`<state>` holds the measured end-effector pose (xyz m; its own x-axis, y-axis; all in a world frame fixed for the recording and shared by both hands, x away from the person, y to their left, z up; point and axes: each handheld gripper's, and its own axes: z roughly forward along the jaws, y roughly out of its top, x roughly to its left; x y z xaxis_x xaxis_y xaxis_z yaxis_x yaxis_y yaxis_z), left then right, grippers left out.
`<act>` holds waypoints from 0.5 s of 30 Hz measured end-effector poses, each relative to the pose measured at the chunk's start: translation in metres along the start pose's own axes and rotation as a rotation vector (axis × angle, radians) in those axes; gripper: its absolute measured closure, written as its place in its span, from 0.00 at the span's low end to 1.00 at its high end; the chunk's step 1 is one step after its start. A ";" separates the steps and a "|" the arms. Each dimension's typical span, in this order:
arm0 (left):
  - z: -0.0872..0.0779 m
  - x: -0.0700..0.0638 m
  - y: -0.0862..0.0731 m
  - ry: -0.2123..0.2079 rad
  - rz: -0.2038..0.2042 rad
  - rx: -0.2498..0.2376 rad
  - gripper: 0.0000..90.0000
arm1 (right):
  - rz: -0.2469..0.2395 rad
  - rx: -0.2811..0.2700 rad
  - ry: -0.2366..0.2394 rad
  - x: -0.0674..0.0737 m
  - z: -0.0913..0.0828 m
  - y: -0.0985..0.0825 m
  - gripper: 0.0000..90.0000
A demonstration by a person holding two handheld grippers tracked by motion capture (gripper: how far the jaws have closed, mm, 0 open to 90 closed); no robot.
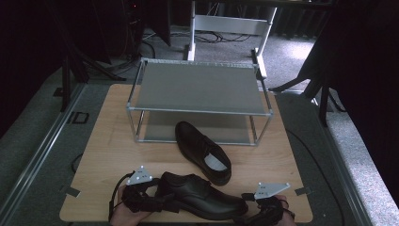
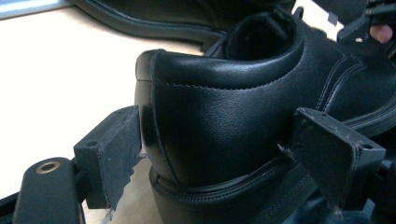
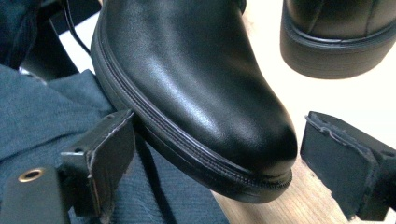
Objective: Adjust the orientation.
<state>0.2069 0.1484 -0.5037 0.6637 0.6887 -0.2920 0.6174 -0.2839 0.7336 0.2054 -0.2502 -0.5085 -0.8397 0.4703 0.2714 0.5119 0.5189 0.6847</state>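
Near shoe [image 1: 200, 195]: black smooth leather, laced, welted sole, stitched heel counter; lies along the front edge of the wooden table [image 1: 108, 150], heel to the left, toe to the right; left gripper [image 2: 215, 144] has its jaws against both sides of the heel, holding it; right gripper [image 3: 210, 154] stands spread, one jaw touching the toe welt, the other apart; second shoe [image 1: 203, 151]: matching black, pale insole, before the two-tier metal rack [image 1: 197, 87].
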 end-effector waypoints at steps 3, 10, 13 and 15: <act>-0.002 0.000 -0.001 -0.013 -0.004 -0.004 0.18 | -0.017 0.012 -0.002 0.002 0.001 0.000 0.11; -0.006 0.007 -0.003 -0.078 -0.045 -0.033 0.19 | -0.018 0.018 0.017 0.002 0.004 -0.004 0.11; -0.004 0.006 -0.001 -0.082 -0.037 -0.026 0.19 | -0.025 0.033 0.026 0.004 0.006 -0.007 0.10; -0.002 0.006 0.001 -0.077 -0.026 -0.022 0.17 | -0.027 0.038 0.023 0.006 0.008 -0.009 0.10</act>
<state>0.2104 0.1534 -0.5028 0.6787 0.6418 -0.3569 0.6260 -0.2515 0.7382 0.1966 -0.2467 -0.5183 -0.8572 0.4393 0.2688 0.4949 0.5580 0.6661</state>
